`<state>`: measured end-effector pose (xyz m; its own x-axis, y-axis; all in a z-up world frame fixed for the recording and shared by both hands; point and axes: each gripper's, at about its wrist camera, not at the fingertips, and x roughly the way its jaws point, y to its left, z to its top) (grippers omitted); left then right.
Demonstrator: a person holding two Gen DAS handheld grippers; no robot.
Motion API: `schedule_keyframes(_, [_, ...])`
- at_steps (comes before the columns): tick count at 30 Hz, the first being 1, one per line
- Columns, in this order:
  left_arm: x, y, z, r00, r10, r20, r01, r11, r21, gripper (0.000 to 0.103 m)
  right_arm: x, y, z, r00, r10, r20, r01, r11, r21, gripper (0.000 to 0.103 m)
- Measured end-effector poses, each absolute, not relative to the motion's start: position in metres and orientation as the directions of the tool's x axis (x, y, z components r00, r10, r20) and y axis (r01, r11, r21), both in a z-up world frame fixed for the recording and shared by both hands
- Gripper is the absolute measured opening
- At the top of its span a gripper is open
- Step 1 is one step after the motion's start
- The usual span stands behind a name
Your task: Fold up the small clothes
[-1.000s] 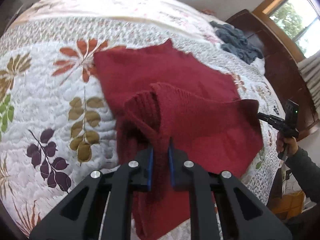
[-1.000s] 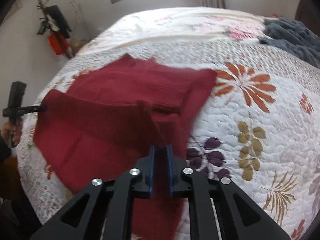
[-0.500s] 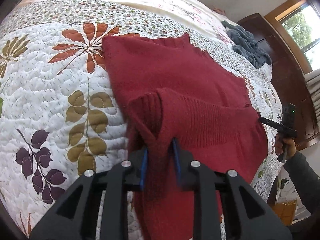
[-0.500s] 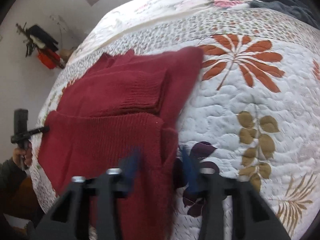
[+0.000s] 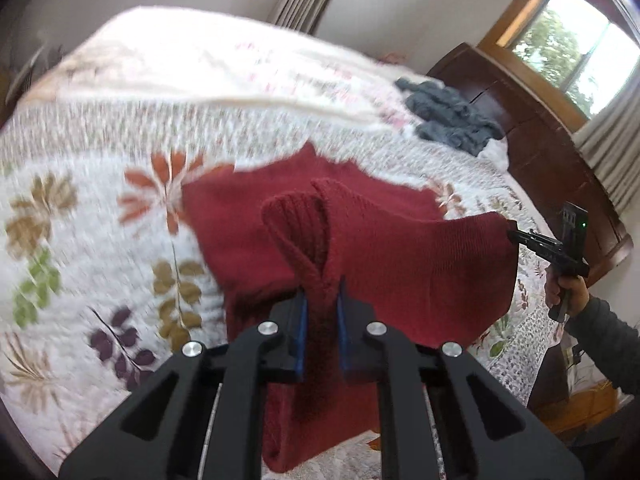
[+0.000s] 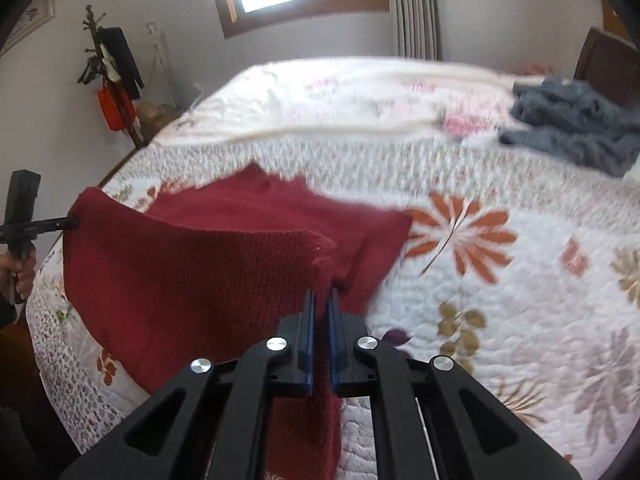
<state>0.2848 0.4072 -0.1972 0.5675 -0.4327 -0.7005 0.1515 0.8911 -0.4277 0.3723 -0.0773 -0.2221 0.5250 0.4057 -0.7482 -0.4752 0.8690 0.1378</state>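
A dark red knitted sweater (image 5: 400,264) lies partly on the flowered quilt, its near edge raised and stretched between both grippers. My left gripper (image 5: 320,304) is shut on a bunched ribbed corner of it. My right gripper (image 6: 322,304) is shut on the opposite corner of the sweater (image 6: 192,272). Each gripper also shows in the other's view: the right gripper (image 5: 512,235) pinching the far right corner, the left gripper (image 6: 70,223) pinching the far left one. The sweater's far part rests flat on the bed.
The quilted bed (image 5: 100,208) runs far to the left and back. A crumpled grey garment (image 5: 452,120) lies near the dark wooden headboard (image 5: 540,148). A coat stand (image 6: 112,76) is by the wall beyond the bed's far corner. A person's hand (image 5: 568,292) holds the right gripper.
Both grippers have risen, lifting the sweater's near edge off the quilt and pulling it taut. The right jaws, apart half a second ago, are closed on the cloth again.
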Motion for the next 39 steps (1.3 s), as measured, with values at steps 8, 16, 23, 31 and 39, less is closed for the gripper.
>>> schedule_keyframes(8, [0.340,0.415,-0.143,0.623,-0.394,-0.676,0.200,0.915,-0.349,0.010,0.411,-0.070,-0.169,0.615,0.391,-0.685,-0.454,0.886,0.097,0.005])
schedule_keyframes(16, [0.446,0.418,-0.170,0.569,-0.327,-0.755,0.139,0.943,-0.303,0.010,0.509,-0.047,-0.186,0.593,0.325,-0.737,-0.402,0.912,0.078,0.005])
schedule_keyframes(23, [0.515,0.422,-0.263,0.367,-0.224,-0.903,-0.019,0.969,-0.248,0.010,0.579,-0.023,-0.256,0.484,0.256,-0.837,-0.333,0.938,0.094,0.005])
schedule_keyframes(31, [0.523,0.429,-0.290,0.357,-0.249,-0.900,-0.054,0.957,-0.286,0.010,0.600,-0.024,-0.314,0.415,0.195,-0.889,-0.270,0.959,0.085,0.005])
schedule_keyframes(39, [0.535,0.438,-0.255,0.456,-0.249,-0.854,-0.034,0.954,-0.297,0.010,0.615,-0.027,-0.287,0.471,0.227,-0.852,-0.260,0.959,0.112,0.005])
